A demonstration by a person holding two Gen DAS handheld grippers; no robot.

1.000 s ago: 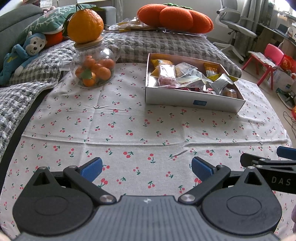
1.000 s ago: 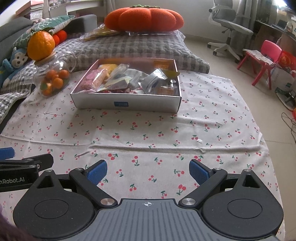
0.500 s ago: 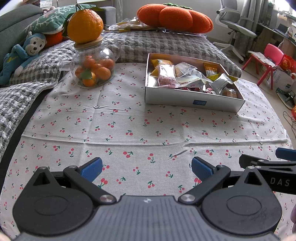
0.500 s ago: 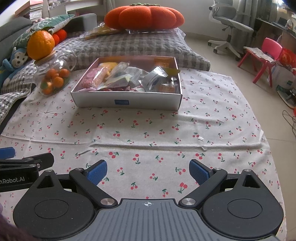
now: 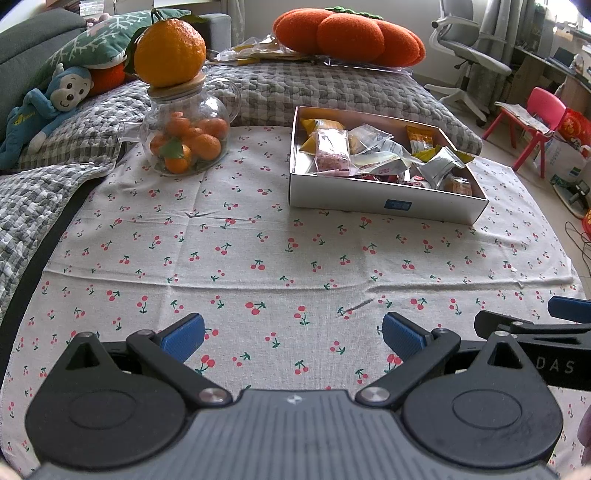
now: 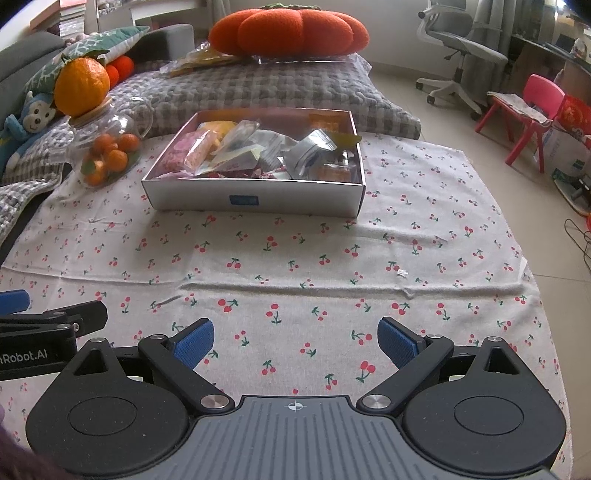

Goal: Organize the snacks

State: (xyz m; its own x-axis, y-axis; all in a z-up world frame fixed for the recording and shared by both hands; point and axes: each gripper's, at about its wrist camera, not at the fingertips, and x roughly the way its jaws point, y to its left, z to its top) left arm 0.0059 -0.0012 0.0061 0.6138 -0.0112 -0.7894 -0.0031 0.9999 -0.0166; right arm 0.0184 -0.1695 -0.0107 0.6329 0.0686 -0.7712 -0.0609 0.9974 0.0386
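Left wrist view shows almost the same scene as a second ago: the left tool point(image 5: 291, 336) sits low over the cloth point(image 5: 258, 258), jaws wide and empty, while the box point(image 5: 384, 201) has drifted slightly toward the frame's centre. Right wrist view has the right tool point(image 6: 295, 341) equally wide and empty, and here the box point(image 6: 255, 199) looks a little nearer than before. Each tool's tip shows at the other view's edge, so they lie side by side.

Snacks point(image 5: 373, 155) are heaped in the box, a shallow white cardboard rectangle with a small blue label on its front wall. They are crinkly sealed packets: pink, yellow, orange, clear and silver foil. None lies on the cloth.

Left of the box and well apart from it stands a round glass jar point(image 5: 188, 144) holding small oranges, closed by a pale wooden lid with a large orange point(image 5: 170, 51) balanced on top.

The cloth is off-white with printed red cherries, creased across the middle. Behind it lie a grey quilted blanket point(image 5: 321, 88) and a plush pumpkin cushion point(image 5: 351, 35).
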